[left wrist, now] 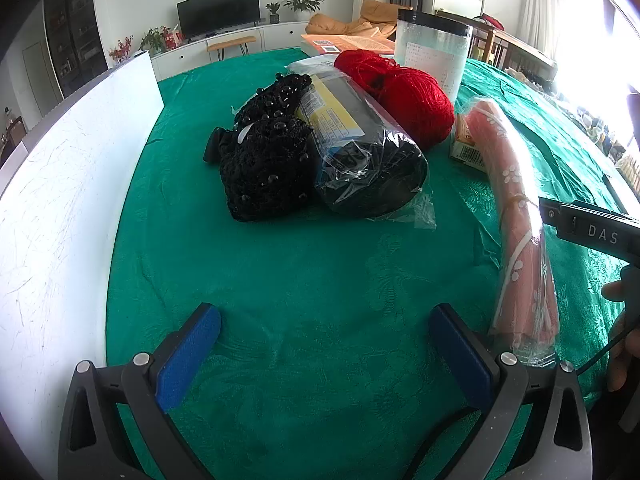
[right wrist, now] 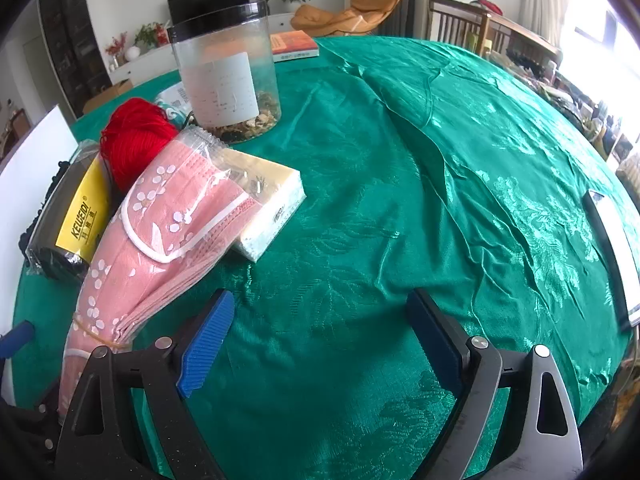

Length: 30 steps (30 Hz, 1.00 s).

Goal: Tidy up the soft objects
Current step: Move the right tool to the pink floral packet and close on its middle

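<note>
Left wrist view takes in the worktop [left wrist: 280, 320], draped in a patterned green cloth, with a white board [left wrist: 72, 184] along its left edge. Toward the far side stands a clear jar [left wrist: 434, 52] with a black lid; the right wrist view shows dried bits at its bottom. Just in front of the jar sits a ball of red yarn [left wrist: 404, 96], touching a plastic-wrapped black roll [left wrist: 360, 160] with a yellow label. A black beaded knit piece [left wrist: 268, 160] lies against the roll's left side. To the right, a bagged stack of pink floral face masks [right wrist: 160, 216] rests partly on a tissue pack [right wrist: 272, 208], its near end beside the right claw's left finger. The left claw [left wrist: 324, 356] hangs wide open over bare cloth, nothing between its blue pads. The right claw [right wrist: 320, 340] is likewise spread wide and empty, the masks outside it.
</note>
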Each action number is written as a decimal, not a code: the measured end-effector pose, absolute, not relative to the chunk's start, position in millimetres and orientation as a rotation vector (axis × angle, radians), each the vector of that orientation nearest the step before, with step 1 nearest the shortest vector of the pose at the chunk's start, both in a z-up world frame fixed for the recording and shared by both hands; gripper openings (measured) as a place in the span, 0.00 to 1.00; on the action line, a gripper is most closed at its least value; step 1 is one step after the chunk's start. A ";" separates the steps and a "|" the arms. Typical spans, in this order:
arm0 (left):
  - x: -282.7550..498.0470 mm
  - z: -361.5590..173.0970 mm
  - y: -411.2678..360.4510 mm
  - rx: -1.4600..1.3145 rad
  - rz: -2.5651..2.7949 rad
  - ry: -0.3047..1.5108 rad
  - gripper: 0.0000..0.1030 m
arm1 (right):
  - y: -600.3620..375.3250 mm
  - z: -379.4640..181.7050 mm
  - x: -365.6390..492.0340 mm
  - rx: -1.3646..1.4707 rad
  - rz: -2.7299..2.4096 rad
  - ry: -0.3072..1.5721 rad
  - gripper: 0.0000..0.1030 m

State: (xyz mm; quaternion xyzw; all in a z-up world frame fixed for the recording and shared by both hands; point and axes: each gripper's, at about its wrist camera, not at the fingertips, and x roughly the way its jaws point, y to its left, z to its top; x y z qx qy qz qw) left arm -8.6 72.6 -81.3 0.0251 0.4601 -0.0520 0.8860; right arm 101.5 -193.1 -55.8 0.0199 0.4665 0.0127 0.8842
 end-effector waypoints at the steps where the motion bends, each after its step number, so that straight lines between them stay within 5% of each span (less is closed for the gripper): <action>1: -8.6 -81.3 72.6 0.052 -0.108 0.957 1.00 | -193.1 -56.1 101.4 0.041 0.026 0.971 0.88; 13: -8.5 -81.6 72.6 0.053 -0.109 0.958 1.00 | -204.4 -53.1 98.6 0.135 0.055 0.957 0.88; 22: -6.9 -80.4 72.3 0.053 -0.109 0.958 1.00 | -215.7 -33.7 83.7 0.473 0.402 0.885 0.86; 30: -6.9 -80.5 72.1 0.054 -0.109 0.958 1.00 | -150.4 -45.3 99.3 0.367 0.519 0.998 0.85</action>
